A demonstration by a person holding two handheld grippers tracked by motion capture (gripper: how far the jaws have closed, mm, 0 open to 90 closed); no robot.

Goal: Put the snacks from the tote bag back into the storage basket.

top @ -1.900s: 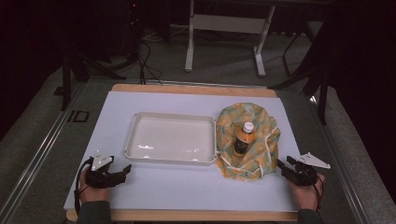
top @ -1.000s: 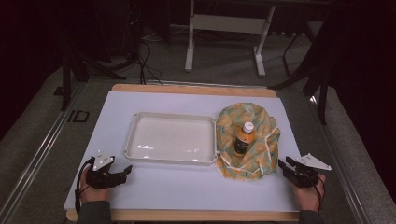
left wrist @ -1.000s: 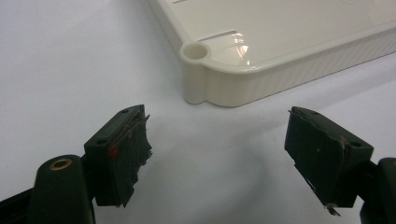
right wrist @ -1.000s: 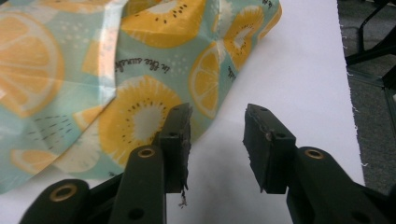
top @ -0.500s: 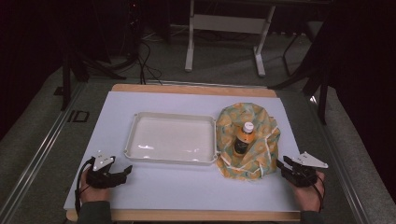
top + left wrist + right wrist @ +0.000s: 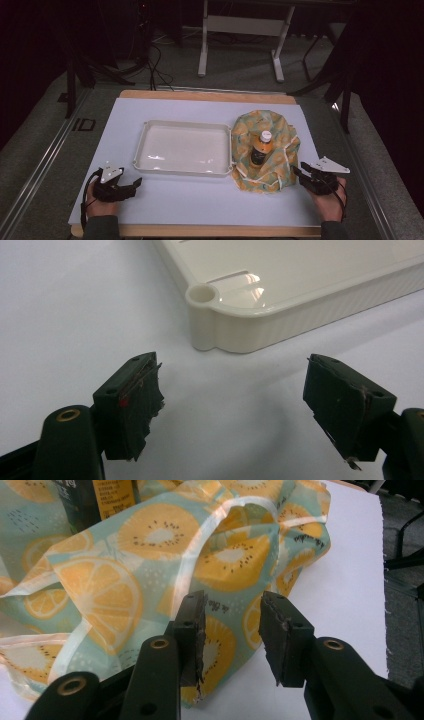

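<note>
I see the fruit-print cloth (image 6: 265, 150) lying just right of the white tray (image 6: 185, 149), with a bottle (image 6: 260, 148) standing on it. My right gripper (image 6: 298, 172) sits at the cloth's right edge, fingers narrowly apart, gripping nothing. My left gripper (image 6: 132, 185), near the tray's front-left corner, has fingers wide apart.
</note>
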